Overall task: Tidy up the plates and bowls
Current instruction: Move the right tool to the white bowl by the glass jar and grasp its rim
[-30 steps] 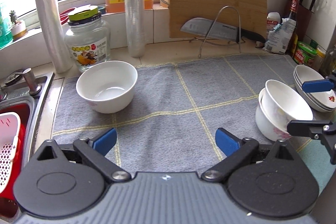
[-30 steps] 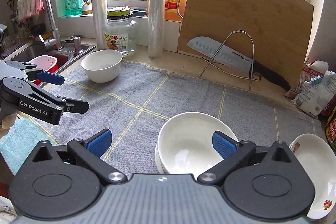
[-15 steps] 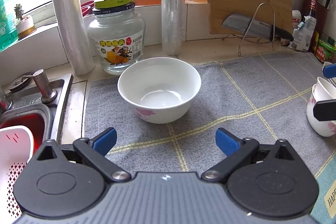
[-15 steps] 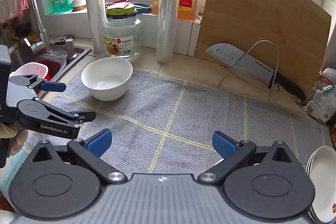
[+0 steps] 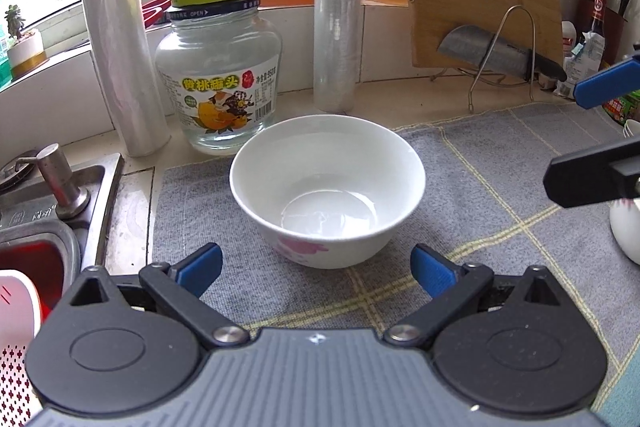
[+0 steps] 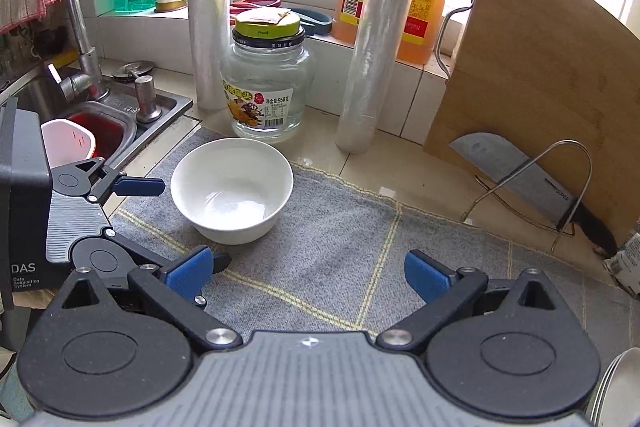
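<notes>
Round glossy white bowl (image 5: 327, 187), woven grey mat (image 5: 460, 187)

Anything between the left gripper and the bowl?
No. Only bare grey mat separates the open left gripper from the bowl, per the left wrist view.

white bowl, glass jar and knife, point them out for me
white bowl (image 5: 326, 187), left wrist view, inner wall
glass jar (image 6: 266, 83), right wrist view, clear body above label
knife (image 6: 516, 167), right wrist view, blade
</notes>
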Demonstrator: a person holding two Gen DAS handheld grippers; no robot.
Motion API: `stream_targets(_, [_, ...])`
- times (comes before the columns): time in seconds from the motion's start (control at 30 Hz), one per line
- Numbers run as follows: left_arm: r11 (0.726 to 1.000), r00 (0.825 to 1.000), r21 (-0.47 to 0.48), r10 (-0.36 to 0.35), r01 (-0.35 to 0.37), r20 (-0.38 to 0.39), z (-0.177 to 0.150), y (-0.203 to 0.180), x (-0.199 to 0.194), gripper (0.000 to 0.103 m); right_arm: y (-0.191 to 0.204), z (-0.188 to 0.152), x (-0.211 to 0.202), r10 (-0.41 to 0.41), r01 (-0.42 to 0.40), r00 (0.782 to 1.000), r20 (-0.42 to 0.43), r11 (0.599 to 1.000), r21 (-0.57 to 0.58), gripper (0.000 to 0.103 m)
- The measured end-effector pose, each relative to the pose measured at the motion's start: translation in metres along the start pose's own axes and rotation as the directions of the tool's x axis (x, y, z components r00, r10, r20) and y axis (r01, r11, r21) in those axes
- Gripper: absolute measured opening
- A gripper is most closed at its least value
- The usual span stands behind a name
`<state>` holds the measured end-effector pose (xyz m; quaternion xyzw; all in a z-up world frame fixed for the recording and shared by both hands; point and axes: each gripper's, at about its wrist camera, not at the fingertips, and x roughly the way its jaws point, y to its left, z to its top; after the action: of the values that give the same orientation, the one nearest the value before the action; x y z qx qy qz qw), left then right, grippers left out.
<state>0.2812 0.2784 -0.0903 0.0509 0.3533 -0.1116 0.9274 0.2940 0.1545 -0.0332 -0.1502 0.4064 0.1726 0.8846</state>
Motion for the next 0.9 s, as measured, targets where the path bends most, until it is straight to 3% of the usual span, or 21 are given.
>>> stream_targets(0.47, [1.0,0.998,0.006,0.022,-0.023,0.057,0.005,0.0,0.003,0.098,0.012,0.038,0.058,0.162,-0.163,0.986,-0.035,0.985,-0.052,0.102])
stream_targets(0.9, [1.0,0.997,0.025,0.007,-0.009,0.074,0.005,-0.001,0.004,0.094,0.014,0.056,0.114,0.273,-0.275,0.955,-0.115,0.961,-0.005,0.081])
